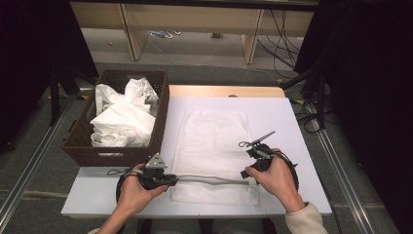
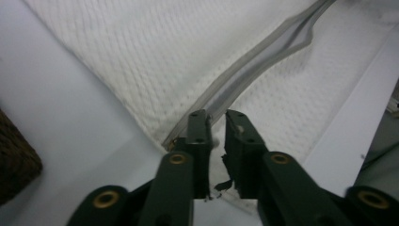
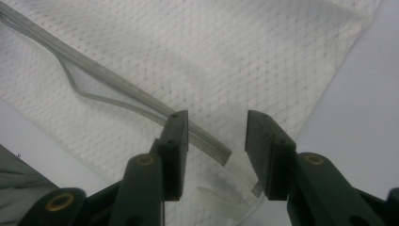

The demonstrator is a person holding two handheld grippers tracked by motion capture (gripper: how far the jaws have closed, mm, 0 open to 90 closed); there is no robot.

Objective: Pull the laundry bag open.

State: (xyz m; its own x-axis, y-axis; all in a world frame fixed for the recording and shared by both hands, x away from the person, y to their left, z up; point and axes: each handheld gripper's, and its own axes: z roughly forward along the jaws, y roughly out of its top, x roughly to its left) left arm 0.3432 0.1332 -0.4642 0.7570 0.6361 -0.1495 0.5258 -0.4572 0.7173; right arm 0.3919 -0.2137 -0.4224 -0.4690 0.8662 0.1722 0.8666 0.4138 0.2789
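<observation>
White tabletop (image 1: 292, 126) under dim light, with a grey floor and cables showing behind it, so pretty much a lab corner. Spread flat in the middle of the table is a white mesh laundry bag with a woven diamond texture (image 1: 214, 141), and along its near edge runs a greyish translucent zipper strip (image 1: 214, 180) that buckles up a bit partway along. At roughly 10 o'clock from the bag sits a dark brown wicker basket (image 1: 85, 151) stuffed with crumpled white cloth (image 1: 122, 117). The left gripper (image 2: 216, 123) is at about 7 o'clock of the bag, right at the strip's end; its jaws are nearly together with just a narrow gap, and the strip's end runs into that gap, though I honestly can't tell if the pads are pinching it or only sitting beside it. The right gripper (image 3: 216, 129) is at around 4 o'clock, jaws spread apart and released, with the other end of the strip lying loose between them on the mesh, not squeezed. Both hands rest low on the table.
</observation>
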